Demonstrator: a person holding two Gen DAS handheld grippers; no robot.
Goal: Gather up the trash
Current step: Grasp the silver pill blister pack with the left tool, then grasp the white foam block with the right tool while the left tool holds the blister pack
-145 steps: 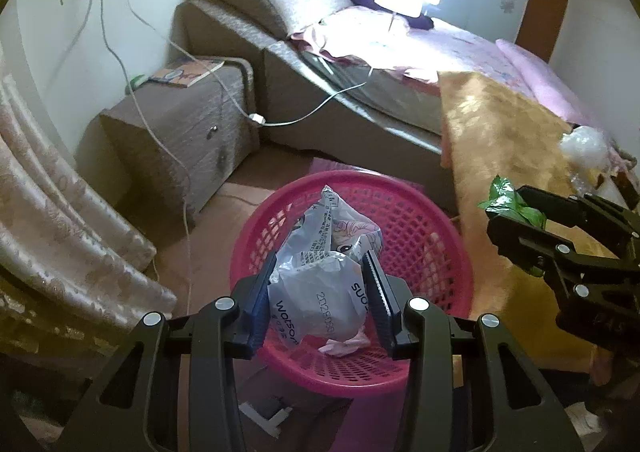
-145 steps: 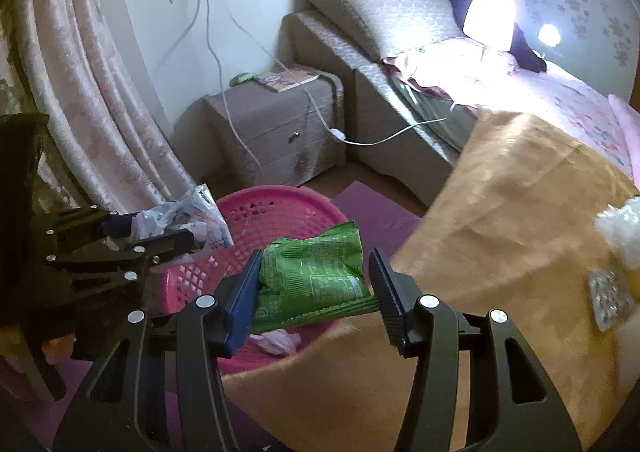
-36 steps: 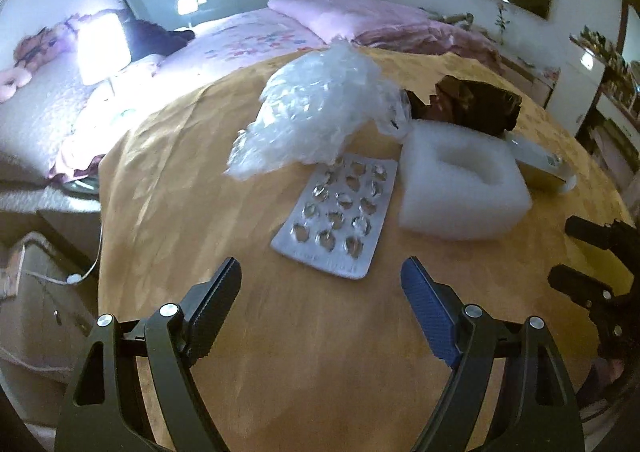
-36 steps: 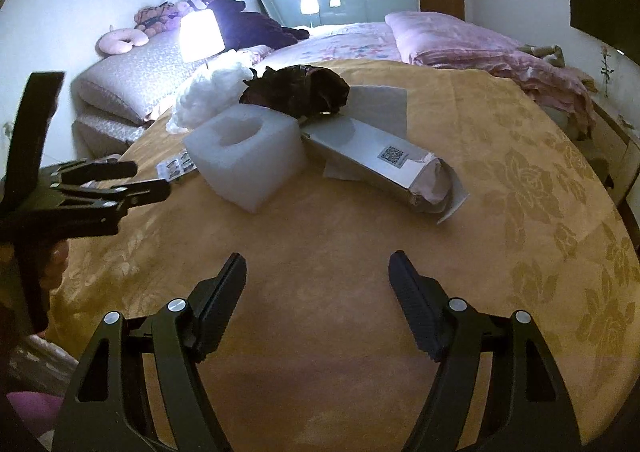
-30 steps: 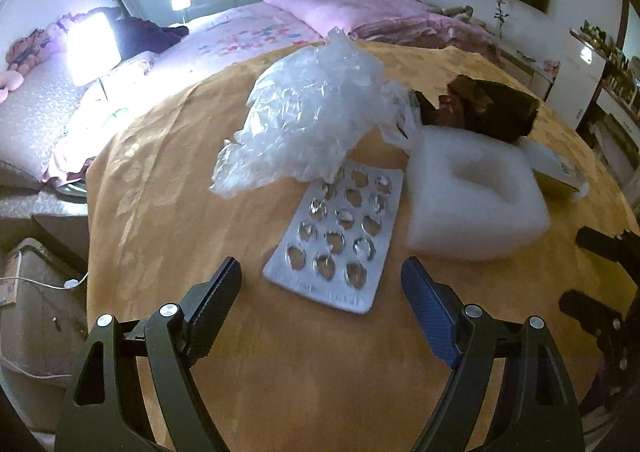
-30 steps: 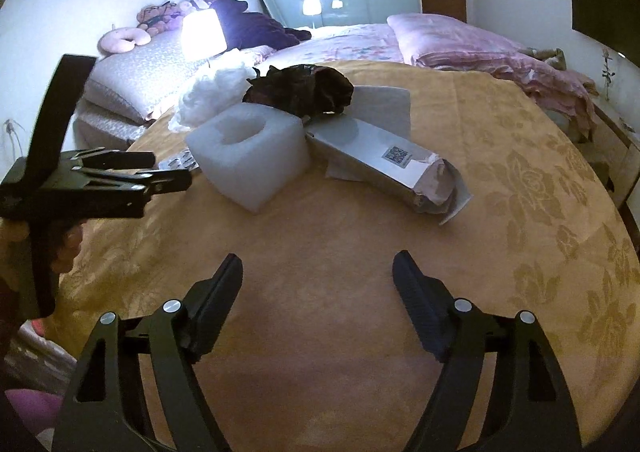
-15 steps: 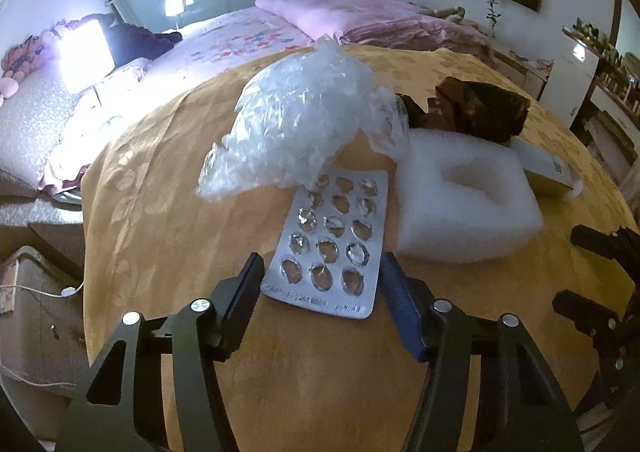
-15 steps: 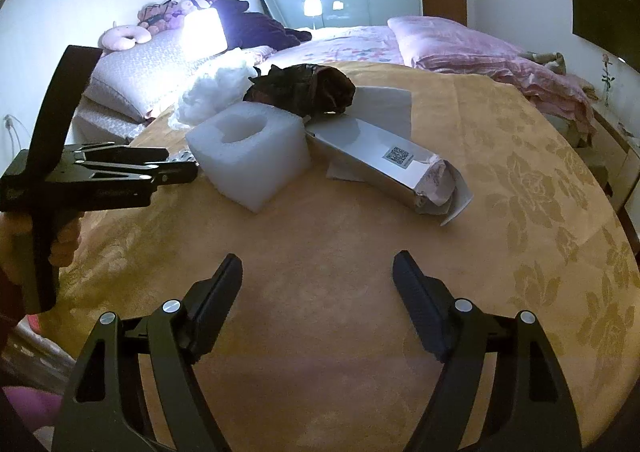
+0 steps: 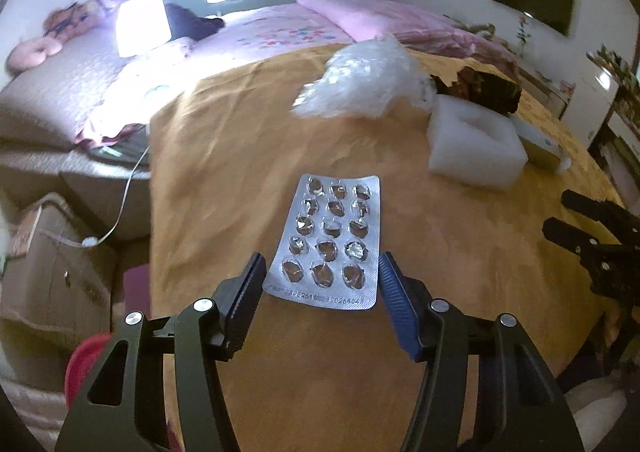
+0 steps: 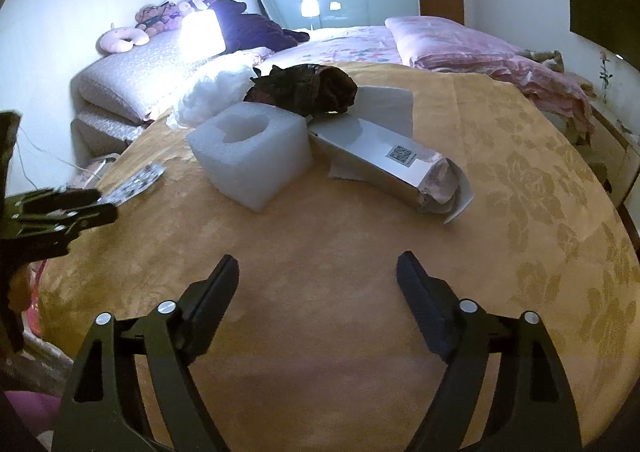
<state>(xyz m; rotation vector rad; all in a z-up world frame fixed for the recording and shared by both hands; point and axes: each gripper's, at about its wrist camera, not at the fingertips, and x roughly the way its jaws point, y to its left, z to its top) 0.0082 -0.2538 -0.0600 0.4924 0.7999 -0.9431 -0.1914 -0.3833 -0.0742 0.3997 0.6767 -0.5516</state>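
My left gripper (image 9: 322, 272) is shut on a used silver blister pack (image 9: 330, 240), gripped by its two long edges and lifted off the yellow bedspread (image 9: 224, 179). The pack also shows in the right wrist view (image 10: 138, 181). On the bedspread lie a crumpled clear plastic bag (image 9: 360, 85), a white foam block (image 10: 250, 155), a dark crumpled wrapper (image 10: 306, 91) and a long white torn package (image 10: 394, 161). My right gripper (image 10: 318, 276) is open and empty, low over the bedspread in front of the foam block.
The rim of the pink basket (image 9: 82, 360) shows at the lower left, below the bed's edge. A bedside cabinet (image 9: 44, 252) with a cable stands left. Pink bedding (image 10: 460, 47) and a lit lamp (image 10: 200, 31) lie beyond.
My left gripper closed onto the blister pack, lifted it and swung left with it, away from the plastic bag and foam block. The right gripper barely moved.
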